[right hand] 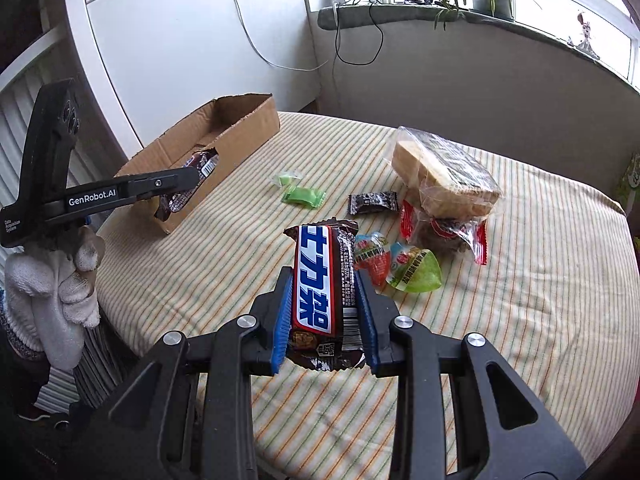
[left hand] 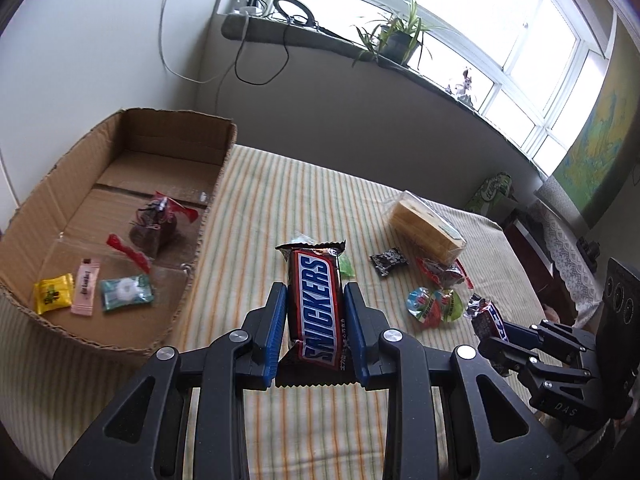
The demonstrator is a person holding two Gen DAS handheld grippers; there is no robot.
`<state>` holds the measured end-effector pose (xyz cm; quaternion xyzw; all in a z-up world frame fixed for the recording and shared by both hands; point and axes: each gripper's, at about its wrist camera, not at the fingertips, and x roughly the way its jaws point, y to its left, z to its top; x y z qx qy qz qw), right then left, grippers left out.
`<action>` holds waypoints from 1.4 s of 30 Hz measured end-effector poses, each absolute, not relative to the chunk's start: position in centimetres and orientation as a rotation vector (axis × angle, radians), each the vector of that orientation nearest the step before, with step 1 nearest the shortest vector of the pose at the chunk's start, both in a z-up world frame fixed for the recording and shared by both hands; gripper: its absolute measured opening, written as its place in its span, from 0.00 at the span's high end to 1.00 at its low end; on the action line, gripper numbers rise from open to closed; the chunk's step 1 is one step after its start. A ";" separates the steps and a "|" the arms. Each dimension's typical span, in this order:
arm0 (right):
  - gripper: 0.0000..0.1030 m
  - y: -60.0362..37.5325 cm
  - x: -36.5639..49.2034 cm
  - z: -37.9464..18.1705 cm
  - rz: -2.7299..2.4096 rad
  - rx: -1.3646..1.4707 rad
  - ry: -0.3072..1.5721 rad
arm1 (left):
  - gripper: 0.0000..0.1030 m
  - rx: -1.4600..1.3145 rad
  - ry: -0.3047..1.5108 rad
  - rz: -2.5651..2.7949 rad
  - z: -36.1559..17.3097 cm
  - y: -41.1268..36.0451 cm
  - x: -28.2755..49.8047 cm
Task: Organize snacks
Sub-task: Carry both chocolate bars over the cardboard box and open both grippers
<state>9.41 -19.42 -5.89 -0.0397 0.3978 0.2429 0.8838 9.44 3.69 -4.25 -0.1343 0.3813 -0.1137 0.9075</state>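
Both tongs hold candy bars. Left tongs (left hand: 316,312) pinch a Snickers bar (left hand: 318,304), with the cardboard box (left hand: 120,152) off to their left. Right tongs (right hand: 325,312) pinch another chocolate bar (right hand: 322,292). Slippery wrappers might slide out and miss the box.

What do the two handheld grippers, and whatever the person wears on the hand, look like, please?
Both the left gripper and right gripper are black plastic linkages with silver pivot rivets and ribbed blue finger pads. The left one's side reads "GenRobot.AI" in white. The left hand wears a white knitted glove.
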 end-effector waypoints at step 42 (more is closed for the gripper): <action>0.70 5.2 18.1 -5.3 0.708 -0.253 0.795 | 0.73 -0.300 0.702 0.045 -4.1 19.1 9.7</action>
